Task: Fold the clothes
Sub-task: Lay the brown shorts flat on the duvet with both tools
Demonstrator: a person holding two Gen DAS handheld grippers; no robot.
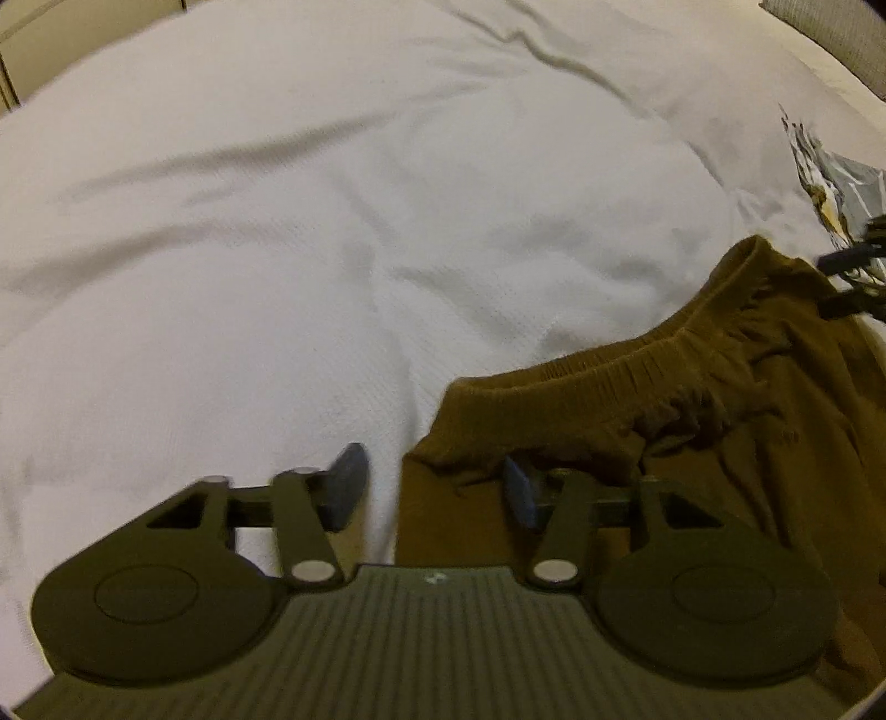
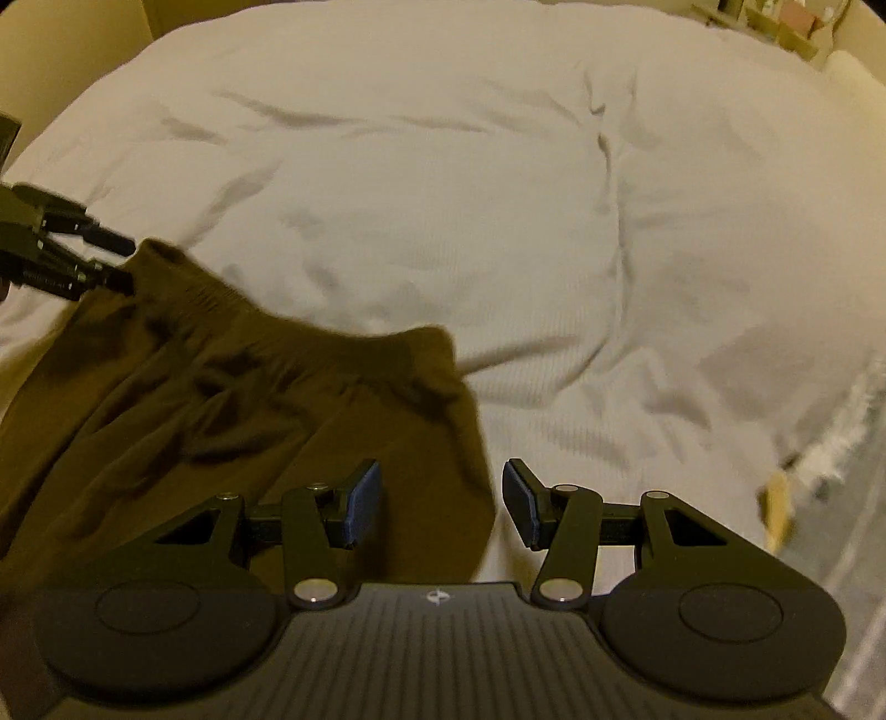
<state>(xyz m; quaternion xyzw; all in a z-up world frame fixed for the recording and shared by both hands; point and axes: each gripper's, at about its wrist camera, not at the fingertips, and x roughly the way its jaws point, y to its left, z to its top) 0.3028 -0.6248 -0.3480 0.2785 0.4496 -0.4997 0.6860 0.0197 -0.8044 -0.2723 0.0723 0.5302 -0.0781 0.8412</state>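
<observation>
A brown garment (image 1: 692, 399) with a gathered elastic waistband (image 2: 266, 327) is spread on a white bedcover (image 1: 332, 221). The waistband is turned toward the middle of the bed, and the rest of the cloth runs back toward the near edge, where it passes out of sight. The fabric below the band is rumpled into soft folds. One waistband corner (image 2: 432, 343) is seen slightly raised and curled.

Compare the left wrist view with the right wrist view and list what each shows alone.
Left wrist only: a crumpled grey-and-yellow printed item at the right edge. Right wrist only: a fuzzy white item and cluttered shelves. Both: the brown elastic-waist garment on the white textured bedcover, with each open hand-held gripper straddling its edge.
</observation>
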